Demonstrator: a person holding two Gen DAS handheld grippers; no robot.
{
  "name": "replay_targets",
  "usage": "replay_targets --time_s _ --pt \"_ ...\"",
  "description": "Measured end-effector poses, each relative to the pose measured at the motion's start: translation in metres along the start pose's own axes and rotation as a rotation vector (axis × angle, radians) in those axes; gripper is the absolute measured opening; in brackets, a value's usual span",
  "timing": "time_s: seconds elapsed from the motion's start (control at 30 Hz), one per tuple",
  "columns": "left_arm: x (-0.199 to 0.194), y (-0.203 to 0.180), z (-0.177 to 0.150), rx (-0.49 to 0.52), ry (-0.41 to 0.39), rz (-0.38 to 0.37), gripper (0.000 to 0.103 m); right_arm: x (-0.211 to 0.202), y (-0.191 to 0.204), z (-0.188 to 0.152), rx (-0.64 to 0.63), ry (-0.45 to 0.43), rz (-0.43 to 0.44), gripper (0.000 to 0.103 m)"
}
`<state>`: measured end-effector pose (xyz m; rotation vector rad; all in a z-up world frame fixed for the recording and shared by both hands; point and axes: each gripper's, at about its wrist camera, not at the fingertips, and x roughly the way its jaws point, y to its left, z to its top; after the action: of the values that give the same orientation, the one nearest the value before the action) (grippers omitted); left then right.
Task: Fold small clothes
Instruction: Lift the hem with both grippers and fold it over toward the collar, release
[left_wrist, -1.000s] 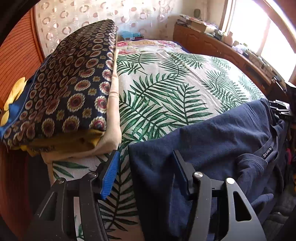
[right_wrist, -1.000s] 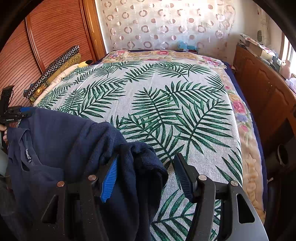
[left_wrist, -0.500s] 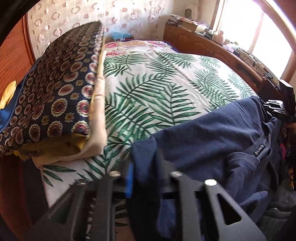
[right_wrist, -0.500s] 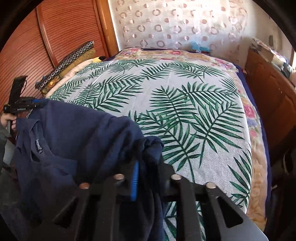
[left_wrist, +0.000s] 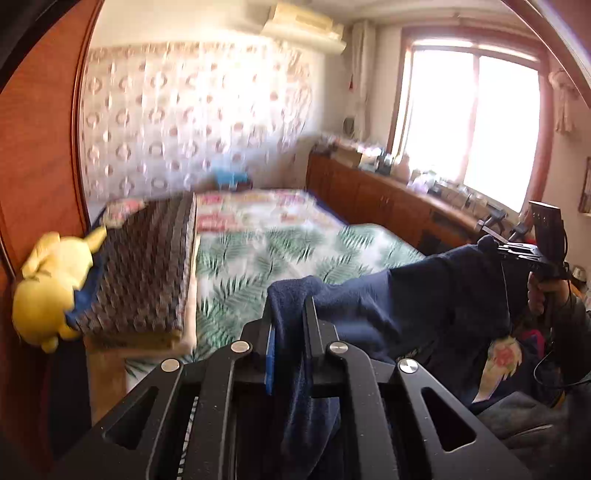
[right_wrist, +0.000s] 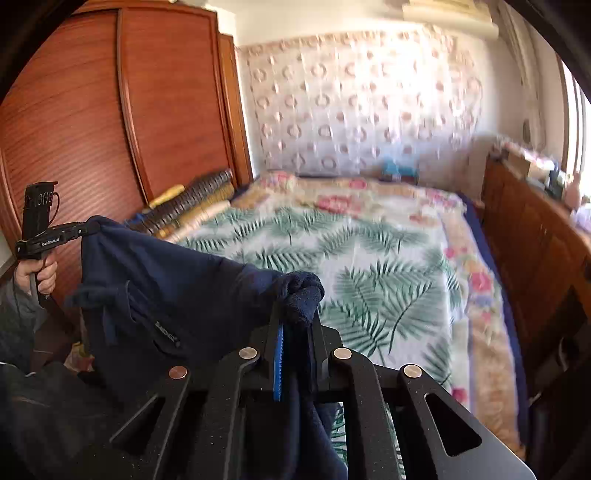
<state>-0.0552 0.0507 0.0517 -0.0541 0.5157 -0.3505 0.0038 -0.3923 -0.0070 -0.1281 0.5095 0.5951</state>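
left wrist view: the left gripper (left_wrist: 289, 325) has just closed its jaws and pinches 1 corner of a dark blue garment (left_wrist: 424, 295). right wrist view: the right gripper (right_wrist: 295, 325) has just closed too, clamping the other bunched corner. the garment hangs stretched between the 2, near the front edge of the bed (right_wrist: 388, 258) with its palm-leaf cover.

- shirt (right_wrist: 155, 280): navy, plain
- bedspread (right_wrist: 369, 266): white, green palm fronds, floral border
- pillow (left_wrist: 147, 266): dark, small ringed dots
- plush (left_wrist: 51, 288): yellow
- wardrobe (right_wrist: 92, 129): reddish-brown wood
- curtain (right_wrist: 351, 99): white, pinkish rings
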Motion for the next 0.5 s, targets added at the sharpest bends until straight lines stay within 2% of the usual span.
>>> replay_targets --time_s 0.2,0.5 --pt "-0.048 -0.020 0.037 0.031 -0.121 -0.045 0.012 -0.058 0.013 0.029 -0.040 -0.081 0.004 0.010" --pt "-0.108 -0.040 0.084 0.073 -0.237 -0.111 0.012 -0.150 0.035 0.068 -0.119 -0.209 0.039 0.010"
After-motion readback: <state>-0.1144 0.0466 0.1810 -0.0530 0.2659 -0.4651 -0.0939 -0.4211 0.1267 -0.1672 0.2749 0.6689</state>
